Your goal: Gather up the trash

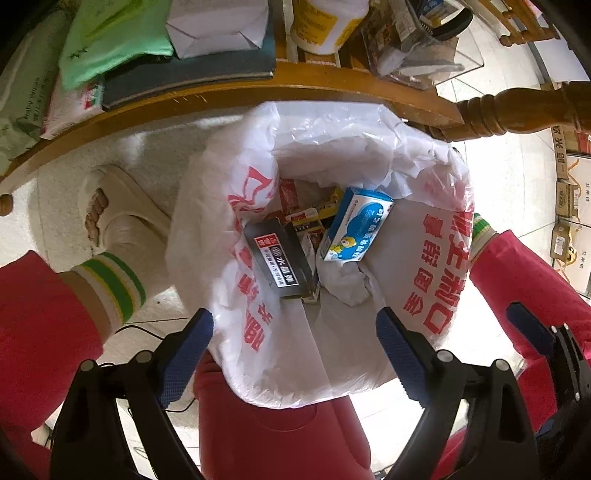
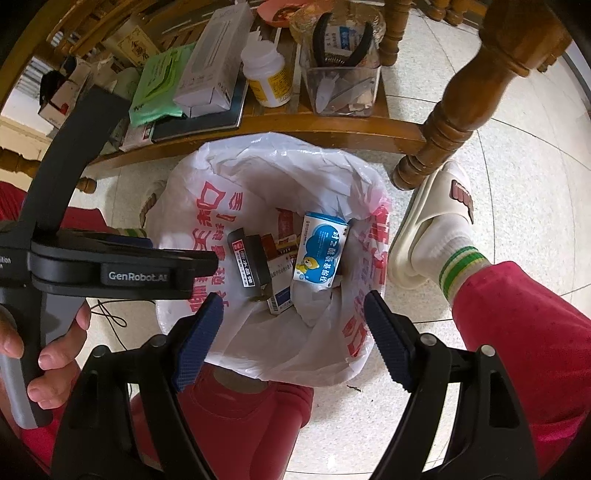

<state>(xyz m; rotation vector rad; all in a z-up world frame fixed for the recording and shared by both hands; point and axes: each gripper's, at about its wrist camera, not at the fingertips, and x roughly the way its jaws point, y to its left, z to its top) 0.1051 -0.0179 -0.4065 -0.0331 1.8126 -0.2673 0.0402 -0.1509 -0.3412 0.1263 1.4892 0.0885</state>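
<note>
One white plastic bin bag [image 1: 424, 280] with red print. In it: one blue-and-white medicine box [image 1: 356, 229], one black box [image 1: 282, 258] with white lettering, and several smaller cartons underneath, too overlapped to count. On the wooden shelf [image 2: 295, 123]: one yellow-labelled white bottle [image 2: 267, 75], one clear container [image 2: 341, 79], one pair of pliers [image 2: 341, 35]. Two cream slippers [image 2: 432, 225].

floor [image 2: 498, 155]: pale tiles | wooden table [image 2: 295, 125], turned leg [image 2: 443, 122]
</note>
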